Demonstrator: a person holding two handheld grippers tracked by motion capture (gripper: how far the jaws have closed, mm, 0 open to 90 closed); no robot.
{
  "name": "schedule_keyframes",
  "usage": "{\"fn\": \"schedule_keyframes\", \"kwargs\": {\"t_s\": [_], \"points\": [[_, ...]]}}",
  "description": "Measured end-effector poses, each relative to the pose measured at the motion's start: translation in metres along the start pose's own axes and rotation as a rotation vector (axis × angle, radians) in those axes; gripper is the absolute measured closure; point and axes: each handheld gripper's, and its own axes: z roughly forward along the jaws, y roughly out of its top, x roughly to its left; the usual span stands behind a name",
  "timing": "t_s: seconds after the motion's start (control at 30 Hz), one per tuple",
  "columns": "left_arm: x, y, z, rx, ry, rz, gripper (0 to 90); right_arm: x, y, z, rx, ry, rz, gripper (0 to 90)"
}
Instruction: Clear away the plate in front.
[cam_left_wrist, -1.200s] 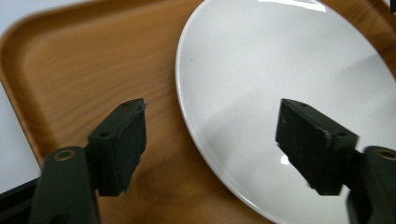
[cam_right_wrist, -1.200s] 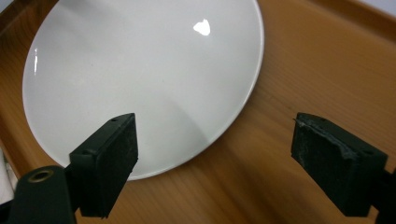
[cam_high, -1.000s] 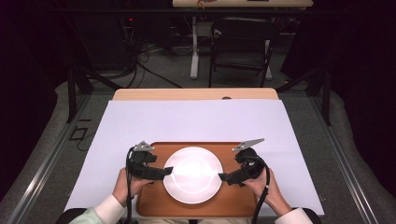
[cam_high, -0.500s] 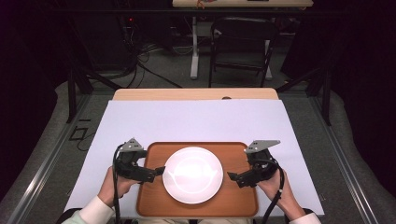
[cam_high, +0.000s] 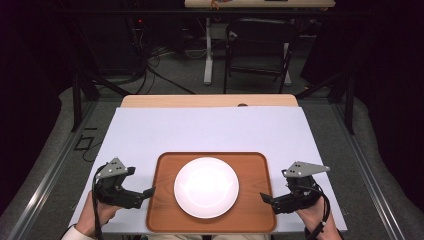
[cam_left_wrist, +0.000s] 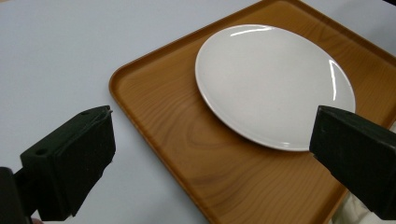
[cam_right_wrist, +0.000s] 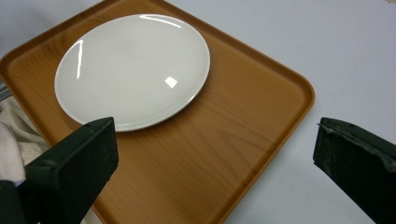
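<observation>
A white round plate (cam_high: 206, 187) lies in the middle of a brown wooden tray (cam_high: 252, 167) at the table's near edge. My left gripper (cam_high: 146, 194) hovers just off the tray's left side with its jaws pointing at it. Its jaws have just been opening and stand open, gripping nothing. In the left gripper view the left gripper (cam_left_wrist: 212, 140) frames the tray's corner (cam_left_wrist: 140, 93) and the plate (cam_left_wrist: 271, 79). My right gripper (cam_high: 265, 199) sits off the tray's right side, open and holding nothing. The right gripper view shows the right gripper (cam_right_wrist: 215, 144) wide over the tray (cam_right_wrist: 243, 121) and the plate (cam_right_wrist: 130, 65).
The tray rests on a white sheet (cam_high: 210, 130) that covers the table; a strip of bare wood (cam_high: 200, 100) shows at the far edge. A dark folding chair (cam_high: 260, 50) and cables stand on the floor beyond. A hand holds each gripper at the near edge.
Both grippers have drawn away from the tray's sides, the left one leftward and the right one rightward. The tray and plate now lie in full sight between them.
</observation>
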Motion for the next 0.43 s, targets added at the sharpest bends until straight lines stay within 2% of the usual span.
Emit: {"fn": "schedule_keyframes", "kwargs": {"t_s": [0.23,0.43], "points": [[0.007,-0.019,-0.001,-0.008,0.01,-0.043,0.6,-0.001,-0.022,-0.003,0.007,-0.018,0.022,0.0],[0.01,-0.022,0.002,-0.018,0.004,-0.062,2.1,-0.001,-0.027,-0.001,0.031,-0.026,0.015,0.0]]}}
